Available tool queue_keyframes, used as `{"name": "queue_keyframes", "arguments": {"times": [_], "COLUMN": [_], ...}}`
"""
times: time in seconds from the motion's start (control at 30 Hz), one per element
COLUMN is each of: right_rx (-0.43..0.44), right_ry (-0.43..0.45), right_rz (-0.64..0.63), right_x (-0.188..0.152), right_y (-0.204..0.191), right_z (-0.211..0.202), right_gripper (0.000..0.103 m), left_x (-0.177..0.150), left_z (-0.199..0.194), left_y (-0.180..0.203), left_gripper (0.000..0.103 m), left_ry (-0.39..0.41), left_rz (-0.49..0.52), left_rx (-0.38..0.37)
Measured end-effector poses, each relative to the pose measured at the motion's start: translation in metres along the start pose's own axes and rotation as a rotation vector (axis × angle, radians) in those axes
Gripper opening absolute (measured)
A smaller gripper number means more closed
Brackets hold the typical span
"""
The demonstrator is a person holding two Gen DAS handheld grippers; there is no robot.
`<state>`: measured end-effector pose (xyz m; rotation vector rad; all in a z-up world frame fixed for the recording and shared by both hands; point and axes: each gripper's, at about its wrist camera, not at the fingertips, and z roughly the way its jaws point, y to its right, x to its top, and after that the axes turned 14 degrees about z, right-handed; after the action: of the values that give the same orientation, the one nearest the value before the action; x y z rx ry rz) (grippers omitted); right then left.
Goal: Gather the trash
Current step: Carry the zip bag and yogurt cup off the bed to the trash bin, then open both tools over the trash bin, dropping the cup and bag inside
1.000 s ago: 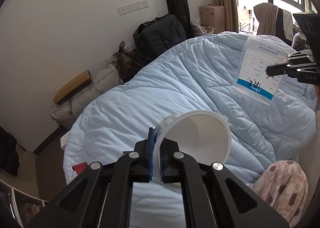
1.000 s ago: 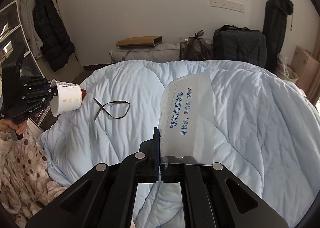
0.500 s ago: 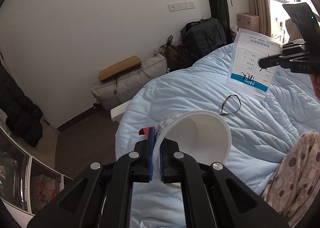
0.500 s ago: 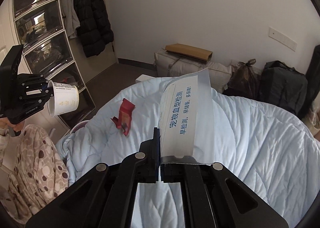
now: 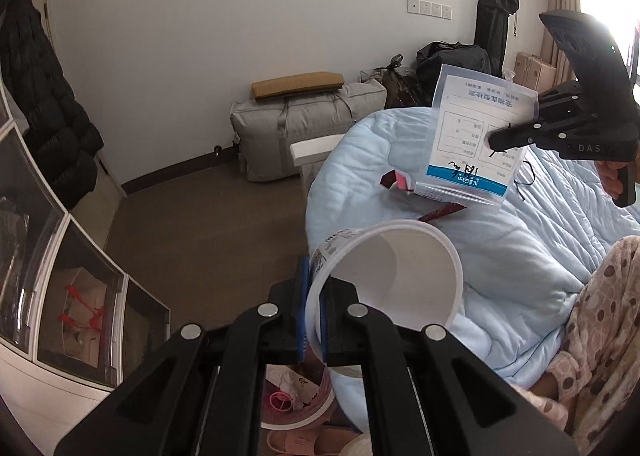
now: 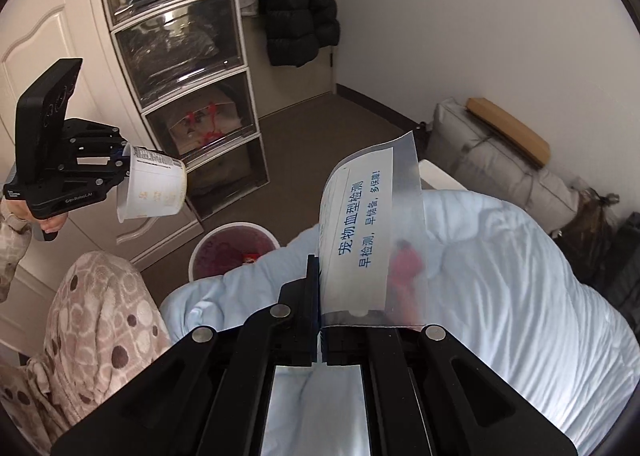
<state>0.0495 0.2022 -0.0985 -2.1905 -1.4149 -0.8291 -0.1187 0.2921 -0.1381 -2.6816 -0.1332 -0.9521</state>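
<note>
My left gripper (image 5: 312, 288) is shut on the rim of a white paper cup (image 5: 392, 276), which lies tilted with its mouth towards the camera. The right wrist view shows this left gripper (image 6: 120, 159) holding the cup (image 6: 154, 191) in the air above and left of a white trash bin (image 6: 200, 252) with a pink liner. My right gripper (image 6: 320, 296) is shut on a clear plastic bag (image 6: 368, 240) with a printed label, held upright over the bed's edge. In the left wrist view the right gripper (image 5: 490, 141) carries the bag (image 5: 472, 143). The bin (image 5: 288, 424) shows partly under my left fingers.
A red wrapper (image 5: 396, 181) and a black cord (image 5: 528, 179) lie on the light blue quilt (image 5: 500, 256). A clear drawer unit (image 6: 180, 55) stands left of the bin. A grey bag (image 5: 296, 127) is by the wall. A leg in dotted pyjamas (image 6: 100, 316) is beside the bed.
Both grippers have swung left from over the bed to its edge, still holding the cup and the bag. The drawer unit, floor and trash bin have come into view.
</note>
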Motion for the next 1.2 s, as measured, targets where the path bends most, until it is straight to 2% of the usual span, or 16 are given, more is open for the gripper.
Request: {"name": "queue_keyframes", "arguments": {"times": [0.3,0.57,0.73,0.9,1.0,1.03,1.07,1.1,1.13,1.17,1.2], "right_rx": [0.105,0.149,0.179,0.181,0.184,0.183,0.177,0.168,0.155,0.142,0.134], "right_ry": [-0.147,-0.293,-0.374,-0.454,-0.500,-0.506,-0.513,-0.517,-0.513,-0.501,-0.485], "right_rz": [-0.172,-0.283,-0.310,-0.368,-0.385,-0.394,-0.406,-0.423,-0.446,-0.470,-0.494], "right_x": [0.026,0.016,0.002,-0.012,-0.018,-0.019,-0.020,-0.022,-0.024,-0.024,-0.026], "right_y": [-0.093,-0.149,-0.170,-0.182,-0.184,-0.185,-0.187,-0.187,-0.189,-0.191,-0.191], "right_z": [0.101,0.192,0.237,0.274,0.291,0.296,0.299,0.300,0.299,0.297,0.293], "right_gripper": [0.000,0.000,0.000,0.000,0.002,0.006,0.010,0.021,0.040,0.049,0.063], "left_x": [-0.097,-0.160,-0.183,-0.192,-0.196,-0.196,-0.195,-0.195,-0.194,-0.194,-0.195], "left_z": [0.036,0.091,0.122,0.145,0.155,0.157,0.159,0.161,0.163,0.164,0.165], "left_y": [-0.063,-0.088,-0.092,-0.101,-0.107,-0.108,-0.108,-0.106,-0.104,-0.101,-0.099], "left_gripper": [0.005,0.005,0.005,0.005,0.005,0.006,0.009,0.020,0.042,0.055,0.072], "left_ry": [-0.054,-0.162,-0.218,-0.250,-0.262,-0.271,-0.277,-0.283,-0.290,-0.294,-0.290], "left_rz": [-0.118,-0.213,-0.260,-0.280,-0.292,-0.291,-0.285,-0.274,-0.261,-0.246,-0.232], "left_rx": [-0.040,-0.127,-0.163,-0.159,-0.158,-0.163,-0.167,-0.173,-0.174,-0.169,-0.161]}}
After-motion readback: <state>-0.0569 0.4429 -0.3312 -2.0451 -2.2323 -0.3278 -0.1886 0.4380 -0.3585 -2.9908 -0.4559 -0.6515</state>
